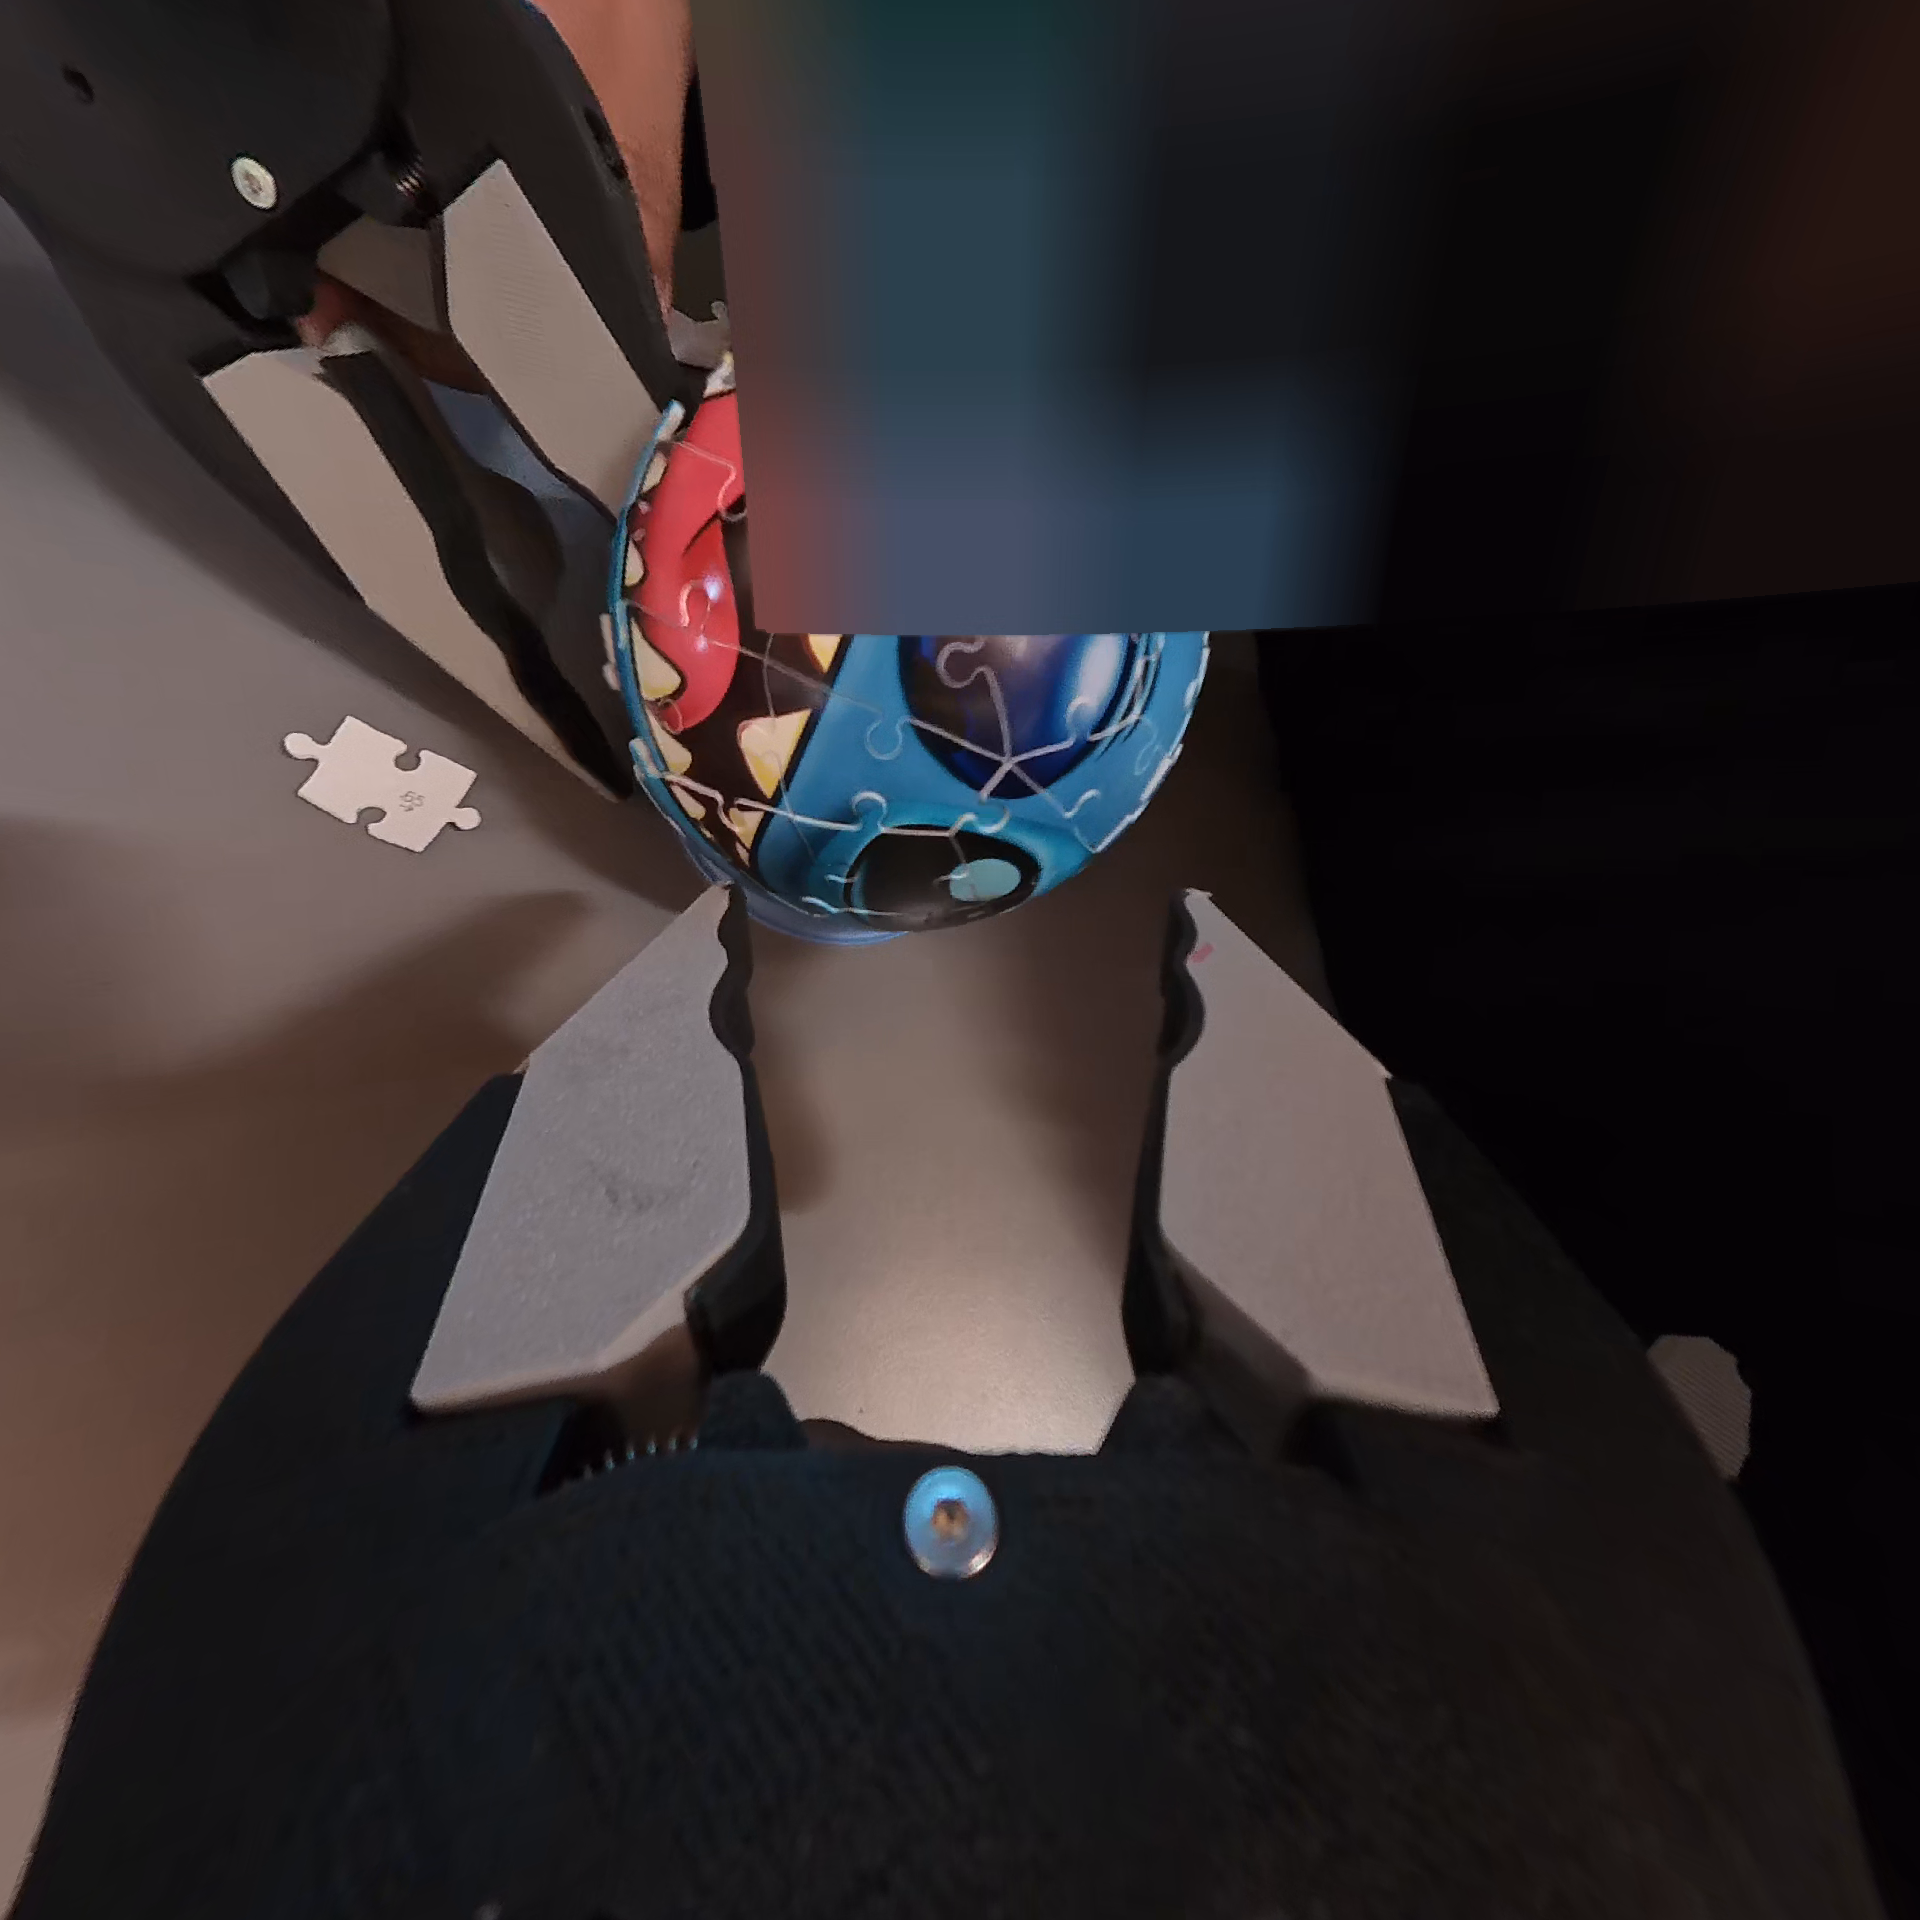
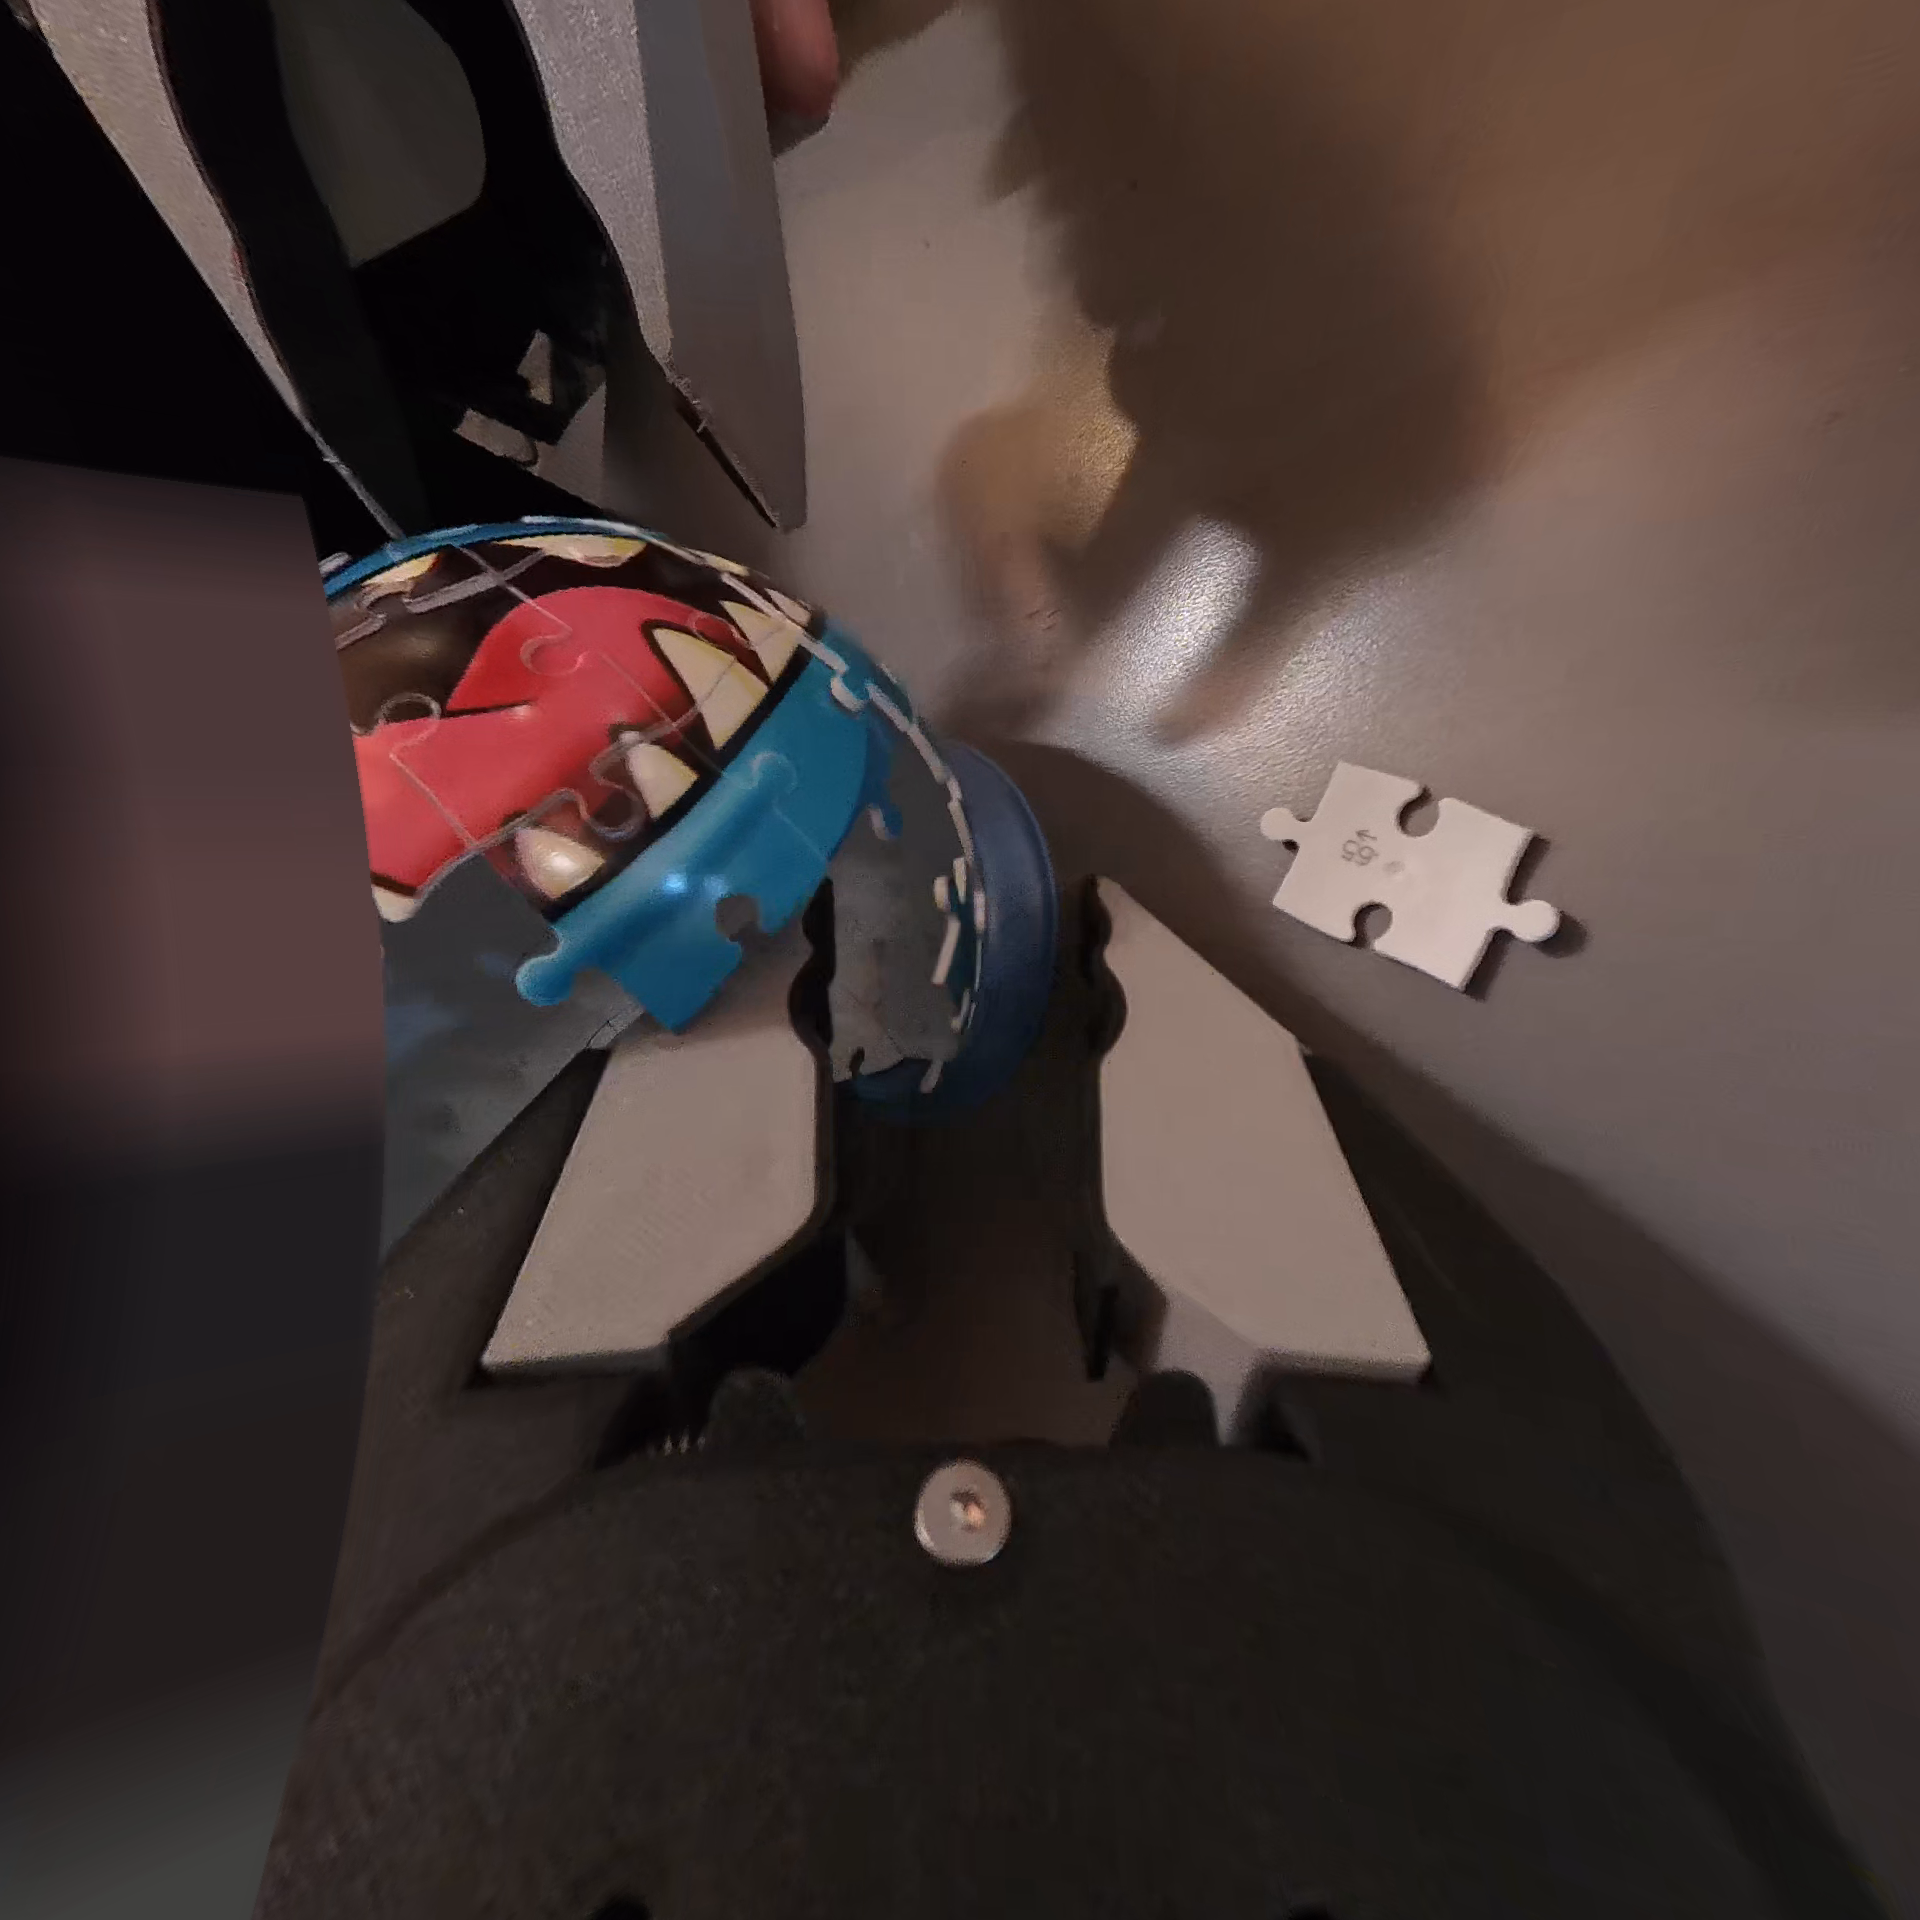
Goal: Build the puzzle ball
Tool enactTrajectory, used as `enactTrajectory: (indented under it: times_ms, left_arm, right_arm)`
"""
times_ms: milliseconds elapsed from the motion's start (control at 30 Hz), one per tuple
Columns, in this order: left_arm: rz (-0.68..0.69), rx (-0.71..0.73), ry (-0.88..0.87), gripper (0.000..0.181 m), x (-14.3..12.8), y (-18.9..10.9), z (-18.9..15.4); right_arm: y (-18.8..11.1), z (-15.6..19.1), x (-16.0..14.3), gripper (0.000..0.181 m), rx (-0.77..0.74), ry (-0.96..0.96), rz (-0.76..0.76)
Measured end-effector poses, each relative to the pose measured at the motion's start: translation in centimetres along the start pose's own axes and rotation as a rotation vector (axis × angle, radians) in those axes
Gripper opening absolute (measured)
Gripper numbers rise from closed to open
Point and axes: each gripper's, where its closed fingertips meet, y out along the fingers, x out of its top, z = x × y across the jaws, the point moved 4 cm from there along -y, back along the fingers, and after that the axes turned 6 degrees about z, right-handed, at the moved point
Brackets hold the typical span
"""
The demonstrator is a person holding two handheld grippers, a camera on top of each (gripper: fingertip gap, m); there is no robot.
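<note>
Left tongs (image 1: 961, 909): jaws apart, a wide gap with bare bench between the fingers, nothing held. The left fingertip (image 1: 730, 914) sits just at the lower edge of the puzzle ball (image 1: 935, 769); actual contact can't be confirmed.

Right tongs (image 2: 951, 904): jaws part open, straddling the ball's open edge and the dark blue ring (image 2: 1013, 883) there. The left finger reaches into the opening and the right finger sits outside the ring; whether they clamp it can't be told. In the left wrist view these tongs (image 1: 649, 774) come in from the upper left and press against the ball's side.

The puzzle ball (image 2: 644, 748) is partly built, blue with a red tongue, white teeth and a dark eye. It sits between the two tongs, above the grey bench (image 1: 208, 987). Its grey inner side shows through the gap.

One loose puzzle piece (image 1: 382, 784) lies grey side up on the bench, well apart from the ball, also seen to the right of the right tongs (image 2: 1413, 878).
</note>
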Motion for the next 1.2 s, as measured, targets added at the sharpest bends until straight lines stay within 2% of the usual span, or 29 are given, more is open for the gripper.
enactTrajectory:
  times_ms: [100, 467, 633, 767, 900, 1000, 1200]
  left_arm:
    - [-0.001, 0.004, -0.002, 0.078, 0.0, -0.1, 0.1]
    - [0.007, 0.004, 0.004, 0.078, -0.1, -0.1, 0.0]
    - [0.003, 0.003, -0.004, 0.078, -0.2, -0.1, 0.1]
    - [0.01, 0.007, 0.014, 0.078, -0.2, -0.2, -0.3]
    - [-0.022, 0.039, -0.004, 0.079, -0.1, -0.4, 0.0]
    - [-0.021, 0.058, -0.02, 0.082, -0.2, -0.2, 0.2]
    - [-0.018, 0.062, -0.017, 0.086, 0.3, 0.7, -0.1]
  right_arm:
    - [-0.3, 0.1, 0.2, 0.039, -0.009, -0.014, -0.015]
    - [-2.9, -0.1, 0.2, 0.04, -0.083, -0.023, -0.058]
    - [-6.3, 0.1, 0.2, 0.042, -0.158, -0.013, -0.145]
    - [-9.9, 0.9, 0.2, 0.046, -0.225, 0.011, -0.282]
    - [-11.6, 2.9, -1.7, 0.044, -0.363, -0.071, -0.354]
    - [-10.8, 4.7, -3.7, 0.047, -0.432, -0.143, -0.44]
    - [-5.1, 7.3, -8.4, 0.061, -0.495, -0.169, -0.472]
